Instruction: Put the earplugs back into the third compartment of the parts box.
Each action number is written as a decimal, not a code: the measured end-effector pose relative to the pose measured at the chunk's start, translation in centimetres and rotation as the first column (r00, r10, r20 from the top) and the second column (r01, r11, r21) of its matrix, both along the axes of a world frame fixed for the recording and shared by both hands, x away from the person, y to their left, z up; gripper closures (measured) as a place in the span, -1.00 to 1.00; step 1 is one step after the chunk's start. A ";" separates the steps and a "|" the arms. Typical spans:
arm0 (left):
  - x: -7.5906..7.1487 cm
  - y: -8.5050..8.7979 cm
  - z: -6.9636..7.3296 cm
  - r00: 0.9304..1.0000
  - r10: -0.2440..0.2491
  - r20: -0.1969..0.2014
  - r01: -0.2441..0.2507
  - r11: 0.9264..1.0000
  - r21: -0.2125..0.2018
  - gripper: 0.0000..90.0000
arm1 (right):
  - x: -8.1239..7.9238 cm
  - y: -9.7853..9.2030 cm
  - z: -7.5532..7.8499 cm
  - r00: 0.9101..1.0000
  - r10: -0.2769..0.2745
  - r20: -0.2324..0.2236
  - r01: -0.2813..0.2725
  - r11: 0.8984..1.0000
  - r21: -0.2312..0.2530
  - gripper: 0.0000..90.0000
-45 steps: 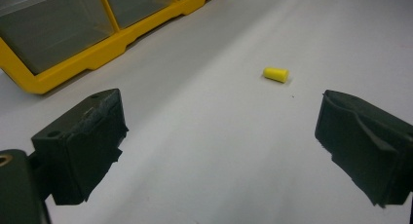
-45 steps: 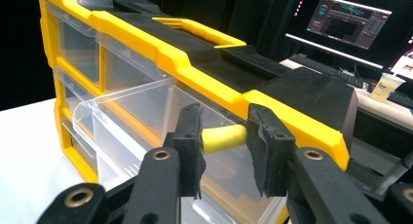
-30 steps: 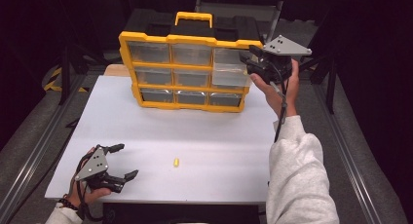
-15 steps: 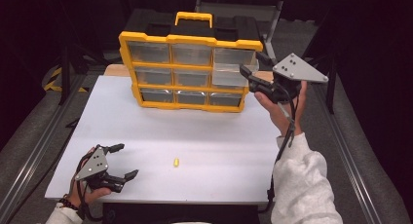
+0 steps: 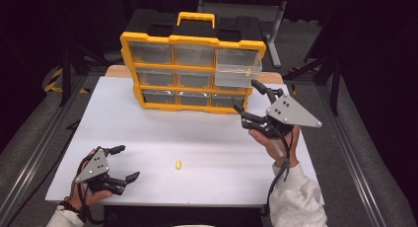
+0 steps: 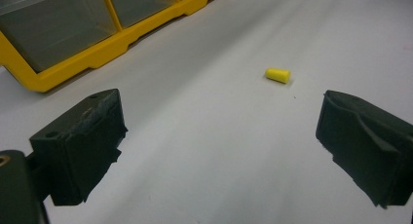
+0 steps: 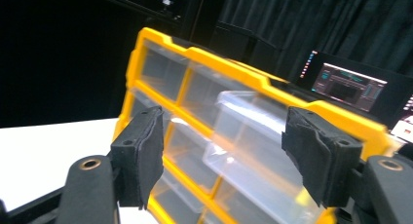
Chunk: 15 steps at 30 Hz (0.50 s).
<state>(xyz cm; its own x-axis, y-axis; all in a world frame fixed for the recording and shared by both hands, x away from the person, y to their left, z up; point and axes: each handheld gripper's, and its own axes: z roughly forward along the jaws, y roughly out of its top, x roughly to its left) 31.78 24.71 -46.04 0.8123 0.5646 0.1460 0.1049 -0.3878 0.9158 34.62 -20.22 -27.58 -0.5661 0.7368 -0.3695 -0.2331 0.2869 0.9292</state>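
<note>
Pulled out now at the organizer's (image 5: 192,71) one o'clock corner, top-right clear drawer (image 5: 237,67); withdrawn to its five o'clock, right gripper (image 5: 255,99), jaws newly spread and empty; probably ready for the yellow plug (image 5: 178,164); left gripper (image 5: 121,163) spread, idle.

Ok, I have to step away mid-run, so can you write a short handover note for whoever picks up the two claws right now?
Right claw: open, nothing between its jaws, which have just been opening; it sits in front of the yellow organizer, below the pulled-out top-right drawer.
Left claw: open, holding nothing, resting near the front left of the white table.
Small yellow piece: lying loose on the table, between the claws, untouched.
Done: the drawer is pulled out.
Left, probably: pick up the yellow piece, drop it in the drawer, push the drawer shut.
</note>
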 end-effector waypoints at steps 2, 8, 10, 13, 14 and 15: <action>0.0 -0.1 0.0 1.000 0.009 0.003 -0.009 1.000 0.007 -0.91 | -0.7 0.7 -1.0 1.000 0.026 0.014 -0.025 0.999 -0.024 -0.37; 0.0 -0.2 0.0 1.000 0.003 0.004 -0.003 1.000 0.005 -0.91 | -1.2 1.8 -2.6 0.997 0.080 -0.010 -0.080 0.995 -0.057 -0.46; 0.0 -0.1 0.0 1.000 0.004 0.002 -0.004 1.000 0.005 -0.91 | -1.2 1.9 -3.1 0.995 0.095 -0.023 -0.096 0.994 -0.055 -0.50; 0.0 -0.1 0.0 1.000 0.004 0.004 -0.004 1.000 0.006 -0.91 | -1.1 2.3 -4.0 0.993 0.106 -0.046 -0.109 0.992 -0.062 -0.58; 0.0 -0.1 0.0 1.000 0.004 0.004 -0.004 1.000 0.006 -0.91 | -1.1 2.3 -4.0 0.993 0.106 -0.046 -0.109 0.992 -0.062 -0.58; -0.1 -0.1 0.0 1.000 0.003 0.006 -0.003 1.000 0.002 -0.91 | -1.0 2.4 -4.2 0.993 0.108 -0.052 -0.111 0.991 -0.072 -0.59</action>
<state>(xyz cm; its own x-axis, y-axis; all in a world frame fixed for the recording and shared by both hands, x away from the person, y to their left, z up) 31.73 24.56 -46.05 0.8098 0.5666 0.1521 0.1007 -0.3897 0.9154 33.58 -17.83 -31.83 -0.6603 0.6410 -0.3913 -0.2224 0.3308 0.9171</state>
